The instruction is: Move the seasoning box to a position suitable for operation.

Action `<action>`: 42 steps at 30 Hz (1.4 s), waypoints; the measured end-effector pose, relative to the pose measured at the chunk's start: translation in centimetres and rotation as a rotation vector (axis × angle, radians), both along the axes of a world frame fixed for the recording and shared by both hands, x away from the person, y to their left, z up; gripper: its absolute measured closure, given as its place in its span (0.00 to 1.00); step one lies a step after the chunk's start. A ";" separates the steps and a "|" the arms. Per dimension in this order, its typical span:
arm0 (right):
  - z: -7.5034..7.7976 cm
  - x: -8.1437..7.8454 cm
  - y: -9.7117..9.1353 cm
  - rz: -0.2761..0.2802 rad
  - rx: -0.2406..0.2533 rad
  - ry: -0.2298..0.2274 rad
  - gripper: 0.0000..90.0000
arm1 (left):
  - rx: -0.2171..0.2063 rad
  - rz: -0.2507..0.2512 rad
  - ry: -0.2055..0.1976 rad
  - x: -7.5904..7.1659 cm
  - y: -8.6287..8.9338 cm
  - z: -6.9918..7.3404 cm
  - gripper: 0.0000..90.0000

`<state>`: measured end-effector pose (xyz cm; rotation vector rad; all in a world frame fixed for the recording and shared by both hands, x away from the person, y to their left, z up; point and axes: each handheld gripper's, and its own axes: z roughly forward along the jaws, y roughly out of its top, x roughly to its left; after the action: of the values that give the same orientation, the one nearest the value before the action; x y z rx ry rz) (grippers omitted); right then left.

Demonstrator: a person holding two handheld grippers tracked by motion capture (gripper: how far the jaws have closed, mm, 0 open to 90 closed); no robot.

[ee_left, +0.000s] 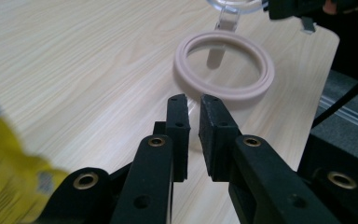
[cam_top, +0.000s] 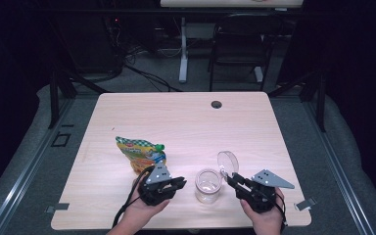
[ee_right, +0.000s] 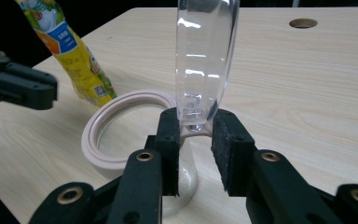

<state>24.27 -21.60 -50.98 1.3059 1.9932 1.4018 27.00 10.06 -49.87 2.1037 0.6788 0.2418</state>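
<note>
Jar (cam_top: 208, 186): clear, pale rim, stands at the table's (cam_top: 186, 117) near edge between both grippers. Lid (ee_right: 205, 56): clear, hinged, raised upright. Right gripper (ee_right: 196, 140): jaws narrowly apart around the lid's lower edge. Left gripper (ee_left: 193, 135): jaws a slit apart, empty, just beside the jar. Snack bag (cam_top: 139, 152): behind the left gripper.

Desk (cam_top: 186, 117): pale wood, round cable hole (cam_top: 217, 104) near far edge.
On desk: yellow snack bag (cam_top: 139, 152); clear jar (cam_top: 208, 186).
</note>
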 end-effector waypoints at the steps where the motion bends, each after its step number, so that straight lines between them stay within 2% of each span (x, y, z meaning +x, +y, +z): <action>1: 0.0 0.0 0.0 0.000 0.000 0.000 0.81 | 0.005 0.011 -0.002 -0.1 0.6 0.0 0.91; 4: 0.0 1.2 -0.3 -0.008 0.033 0.021 0.83 | 0.017 0.039 -0.012 -0.4 2.4 -0.1 0.90; 7: 0.0 1.8 -0.5 -0.007 0.046 0.032 0.83 | 0.021 0.076 -0.026 -0.8 4.3 -0.2 0.89; 8: 0.0 2.4 -0.6 -0.010 0.069 0.045 0.84 | 0.021 0.101 -0.033 -0.9 5.6 -0.2 0.88; 9: 0.0 2.4 -0.6 -0.010 0.069 0.045 0.84 | 0.021 0.101 -0.033 -0.9 5.6 -0.2 0.88; 10: 0.0 3.0 -0.7 -0.009 0.083 0.057 0.84 | 0.010 0.128 -0.036 -0.9 6.8 -0.2 0.88; 11: 0.0 3.0 -0.7 -0.009 0.083 0.057 0.84 | 0.010 0.128 -0.036 -0.9 6.8 -0.2 0.87; 12: 0.0 3.6 -0.7 -0.012 0.097 0.064 0.84 | 0.007 0.142 -0.036 -0.9 7.4 -0.2 0.86; 22: -0.2 5.2 -0.5 0.000 0.144 0.074 0.86 | -0.053 0.269 -0.019 0.2 12.2 -1.1 0.78; 29: -0.3 5.7 -0.6 0.013 0.159 0.081 0.84 | -0.070 0.296 -0.001 0.9 13.4 -1.8 0.73; 32: -0.4 5.9 -0.7 0.015 0.164 0.083 0.83 | -0.069 0.324 -0.011 1.1 13.7 -2.0 0.68; 34: -0.4 5.8 -0.7 0.015 0.160 0.080 0.83 | -0.062 0.330 -0.008 1.2 14.0 -2.1 0.67; 39: -0.3 5.2 -1.0 0.006 0.165 0.063 0.80 | -0.083 0.363 -0.015 1.6 14.7 -2.4 0.62; 42: -0.2 4.8 -1.3 0.002 0.159 0.057 0.77 | -0.095 0.356 -0.018 1.9 15.1 -2.4 0.61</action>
<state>29.08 -22.88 -51.19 1.4267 1.9525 1.5686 28.94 25.16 -52.27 1.8790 1.0328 0.4157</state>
